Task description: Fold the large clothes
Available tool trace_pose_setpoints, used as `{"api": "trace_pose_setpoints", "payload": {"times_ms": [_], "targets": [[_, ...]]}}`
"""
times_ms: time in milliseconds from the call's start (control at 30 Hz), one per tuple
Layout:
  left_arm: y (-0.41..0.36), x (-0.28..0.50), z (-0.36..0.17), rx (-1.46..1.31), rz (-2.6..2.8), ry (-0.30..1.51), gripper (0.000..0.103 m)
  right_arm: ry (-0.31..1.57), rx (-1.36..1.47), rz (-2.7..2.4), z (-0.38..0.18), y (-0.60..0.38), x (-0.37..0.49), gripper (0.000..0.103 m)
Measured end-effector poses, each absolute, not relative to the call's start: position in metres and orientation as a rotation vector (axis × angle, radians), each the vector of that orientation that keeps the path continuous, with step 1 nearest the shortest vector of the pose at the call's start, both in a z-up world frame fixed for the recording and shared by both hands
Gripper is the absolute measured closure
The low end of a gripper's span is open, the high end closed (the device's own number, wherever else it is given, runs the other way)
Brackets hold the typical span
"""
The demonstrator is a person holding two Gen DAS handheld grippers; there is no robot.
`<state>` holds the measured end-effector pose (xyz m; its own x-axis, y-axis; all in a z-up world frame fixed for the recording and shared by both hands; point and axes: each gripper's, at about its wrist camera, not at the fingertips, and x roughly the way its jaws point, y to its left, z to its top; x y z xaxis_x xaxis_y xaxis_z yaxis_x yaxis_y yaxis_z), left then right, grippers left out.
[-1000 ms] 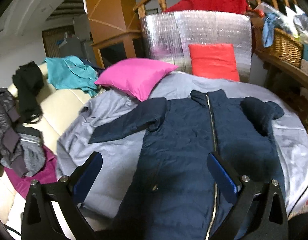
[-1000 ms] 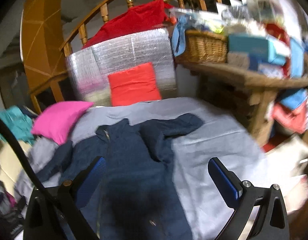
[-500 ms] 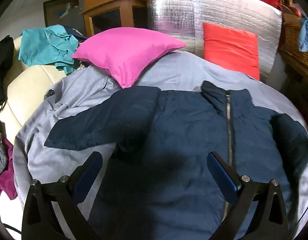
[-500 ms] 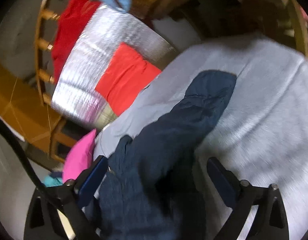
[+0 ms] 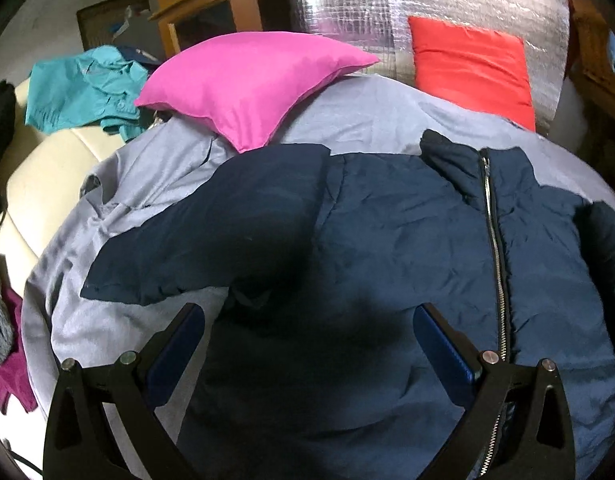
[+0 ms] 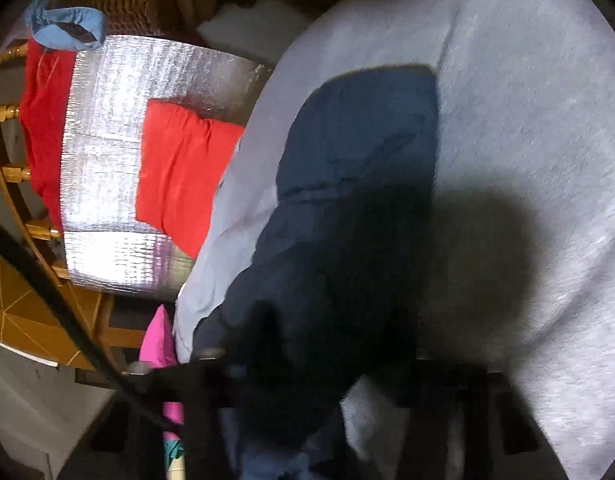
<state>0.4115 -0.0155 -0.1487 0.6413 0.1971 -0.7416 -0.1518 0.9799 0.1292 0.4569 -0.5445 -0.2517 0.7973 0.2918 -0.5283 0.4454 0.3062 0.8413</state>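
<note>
Jacket (image 5: 387, 232), navy, zipped, lies face up and spread flat on the grey sheet (image 5: 359, 120) of the bed; in the left wrist view it fills the centre and lower frame, collar toward the top of frame near the red cushion (image 5: 473, 72), hem running out under the claw at the bottom edge. Long axis follows the zip (image 5: 497, 248), near vertical in that view, right of centre. One sleeve (image 5: 195, 240) runs out toward the left of frame, cuff at lower left, just below the pink pillow (image 5: 243, 80). Left claw (image 5: 307, 344) hovers over the body panel beside that sleeve's armpit, jaws wide apart, nothing between the pads, cloth apparently not yet touched. Right wrist view is rolled hard and blurred: the other sleeve (image 6: 359, 152) lies as a long strip from lower centre up toward the upper right, cuff end farthest from the camera, on bare grey sheet. Right claw (image 6: 307, 384) sits at the near end of that strip, about the shoulder; jaws closing, dark fabric between them, though blur and shadow hide whether the pads already press. Judgement: right hand is the nearer to a grasp; the sleeve folds across the zip line next
</note>
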Motion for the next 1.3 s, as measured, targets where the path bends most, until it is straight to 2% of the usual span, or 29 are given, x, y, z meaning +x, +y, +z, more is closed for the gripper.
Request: {"api": "trace_pose_setpoints", "payload": {"times_ms": [67, 333, 467, 500, 533, 567, 600, 700, 867, 933, 1033, 1067, 1100, 1133, 1300], "targets": [[-0.016, 0.411, -0.148, 0.067, 0.202, 0.844, 0.0, 0.651, 1.252, -0.105, -0.239, -0.537, 0.455, 0.078], [0.006, 0.404, -0.13, 0.001, 0.236, 0.792, 0.0, 0.558, 0.921, 0.193, -0.13, -0.422, 0.436, 0.08], [0.024, 0.402, -0.128, -0.04, 0.263, 0.789, 0.0, 0.657, 0.851, 0.318, -0.135, -0.338, 0.441, 0.077], [0.028, 0.402, -0.129, -0.045, 0.271, 0.79, 0.0, 0.718, 0.819, 0.327, -0.146, -0.314, 0.447, 0.062], [0.031, 0.401, -0.129, -0.048, 0.276, 0.79, 0.0, 0.759, 0.813, 0.338, -0.155, -0.303, 0.448, 0.052], [0.033, 0.401, -0.129, -0.049, 0.277, 0.79, 0.0, 0.844, 0.835, 0.369, -0.172, -0.286, 0.453, 0.036], [0.035, 0.4, -0.13, -0.046, 0.273, 0.789, 0.0, 0.909, 0.861, 0.377, -0.184, -0.277, 0.454, 0.031], [0.034, 0.399, -0.129, -0.03, 0.252, 0.782, 0.0, 0.988, 0.908, 0.366, -0.198, -0.278, 0.443, 0.031], [0.012, 0.393, -0.121, -0.024, 0.131, 0.737, 0.0, 0.806, 0.966, 0.379, -0.157, -0.342, 0.383, 0.026], [-0.01, 0.39, -0.118, 0.007, 0.061, 0.715, 0.0, 0.685, 0.983, 0.273, -0.144, -0.388, 0.359, 0.026], [-0.047, 0.386, -0.119, 0.068, -0.044, 0.698, 0.0, 0.619, 1.02, 0.113, -0.153, -0.436, 0.35, 0.028], [-0.059, 0.385, -0.119, 0.085, -0.074, 0.694, 0.0, 0.628, 1.03, 0.045, -0.164, -0.453, 0.352, 0.034], [-0.069, 0.385, -0.12, 0.1, -0.098, 0.69, 0.0, 0.649, 1.041, 0.001, -0.171, -0.464, 0.354, 0.046], [-0.081, 0.384, -0.121, 0.118, -0.12, 0.685, 0.0, 0.678, 1.059, -0.03, -0.18, -0.472, 0.358, 0.051], [-0.145, 0.389, -0.128, 0.234, -0.177, 0.654, 0.0, 0.718, 1.18, -0.048, -0.214, -0.495, 0.382, 0.054]]}}
